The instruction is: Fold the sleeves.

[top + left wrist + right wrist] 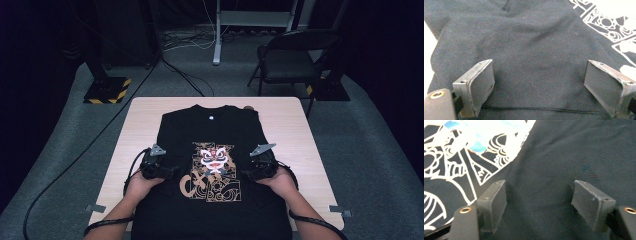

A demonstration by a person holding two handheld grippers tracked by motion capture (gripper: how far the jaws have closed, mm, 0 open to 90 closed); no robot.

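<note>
Black shirt (210,150) lies flat on the counter (285,112), front up, collar toward the far edge, hem hanging over the near edge by the person. Sleeves look folded in, so the body makes a narrow upright rectangle centred between the left and right edges. Bare wood shows on both sides and along the far edge. A print (212,170) in orange and white sits mid-chest; a small white tag (211,118) shows just inside the collar.

Left gripper (155,167) rests on the shirt near its left edge, level with the print, held by the left hand (137,184). In the left gripper view its jaws stand spread wide, pads down against plain black cloth (536,55), with a fold line running across just in front of them and a corner of the print (609,27) at upper right. Nothing is pinched.

Right gripper (262,167) rests on the shirt near its right edge, opposite the left one, held by the right hand (282,182). In the right gripper view its jaws are parted, somewhat narrower than the left pair, tips pressed into the cloth (549,177) with a flat stretch of fabric between them; the pads do not clamp it. The print (461,157) fills the upper left there.

Cables trail from both grippers back past the forearms.
</note>
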